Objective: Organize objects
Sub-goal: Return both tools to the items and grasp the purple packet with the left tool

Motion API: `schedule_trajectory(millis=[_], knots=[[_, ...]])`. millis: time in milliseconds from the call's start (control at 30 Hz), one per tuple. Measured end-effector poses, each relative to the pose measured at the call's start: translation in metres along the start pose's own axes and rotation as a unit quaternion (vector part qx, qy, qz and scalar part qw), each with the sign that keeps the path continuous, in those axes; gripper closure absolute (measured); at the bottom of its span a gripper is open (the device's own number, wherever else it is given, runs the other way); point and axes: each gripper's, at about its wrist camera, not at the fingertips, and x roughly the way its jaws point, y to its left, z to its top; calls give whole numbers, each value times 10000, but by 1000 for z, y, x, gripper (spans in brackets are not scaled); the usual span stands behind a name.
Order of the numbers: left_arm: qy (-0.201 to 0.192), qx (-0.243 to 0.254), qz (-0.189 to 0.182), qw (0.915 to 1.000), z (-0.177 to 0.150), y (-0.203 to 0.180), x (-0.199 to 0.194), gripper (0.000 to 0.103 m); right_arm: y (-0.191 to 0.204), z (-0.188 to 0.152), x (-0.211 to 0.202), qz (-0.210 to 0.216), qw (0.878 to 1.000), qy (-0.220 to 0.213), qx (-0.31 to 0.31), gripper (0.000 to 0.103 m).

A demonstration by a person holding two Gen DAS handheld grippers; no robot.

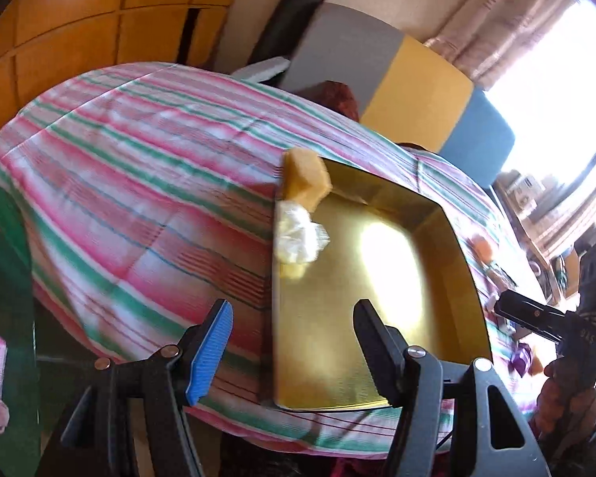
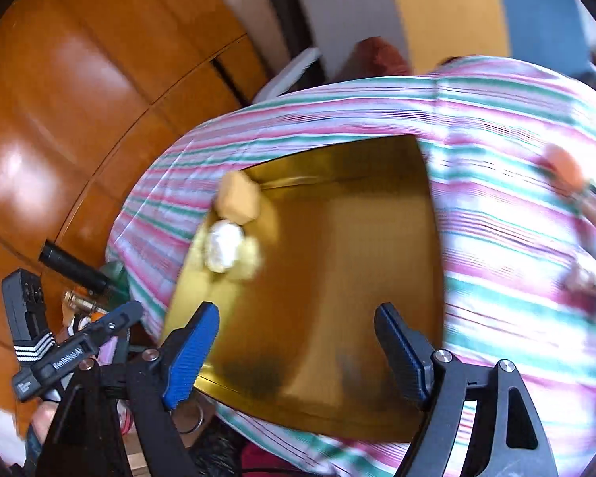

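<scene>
Gold tray [image 1: 449,278] sits on the striped cloth [image 1: 139,167], toward its near edge. Two items in the tray's far-left corner: a tan block [image 1: 304,179] leaning on the rim, and a crumpled white wrapper [image 1: 298,234] touching it just in front. A small yellowish bit under the wrapper is too blurred to identify. The rest of the tray floor is bare, with strong glare in the left wrist view.

Hard to read: the right wrist view is motion-blurred, so the block [image 2: 238,198] and wrapper [image 2: 224,248] are soft blobs. An orange thing [image 2: 564,169] on the cloth right of the tray [image 2: 337,278] is smeared, can't tell what it is. Clutter at the cloth's right edge is also unreadable. A green and pink item at the left edge is cut off.

Left gripper [image 1: 294,342]: jaws spread, nothing between them, angled down over the tray's near-left corner, blue pad over the cloth, other finger over the tray.

Right gripper [image 2: 298,349]: jaws apart, empty, tilted down above the tray's near edge. In the left wrist view it [image 1: 536,314] shows only partly at far right, with the hand [image 1: 564,393] holding it cut off by the frame.
</scene>
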Motion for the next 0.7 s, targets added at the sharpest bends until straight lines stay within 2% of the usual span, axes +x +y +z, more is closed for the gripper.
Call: schedule_trajectory(millis=[200, 367, 533, 633, 700], knots=[[122, 699, -335, 9969, 1, -51, 4, 39, -78, -23, -58, -562, 9949, -436, 710, 22], [342, 1447, -705, 9864, -3, -111, 15, 39, -147, -43, -120, -1243, 9772, -892, 1470, 22], [639, 2217, -1275, 9646, -16, -187, 29, 40, -211, -67, -184, -2004, 9411, -1466, 2297, 17], [798, 2711, -1610, 9456, -30, -235, 37, 44, -245, -77, -211, -2374, 9181, -1676, 2697, 17], [919, 3025, -1808, 9313, -40, -268, 45, 45, -264, -84, -220, -2468, 9079, -1750, 2901, 17]])
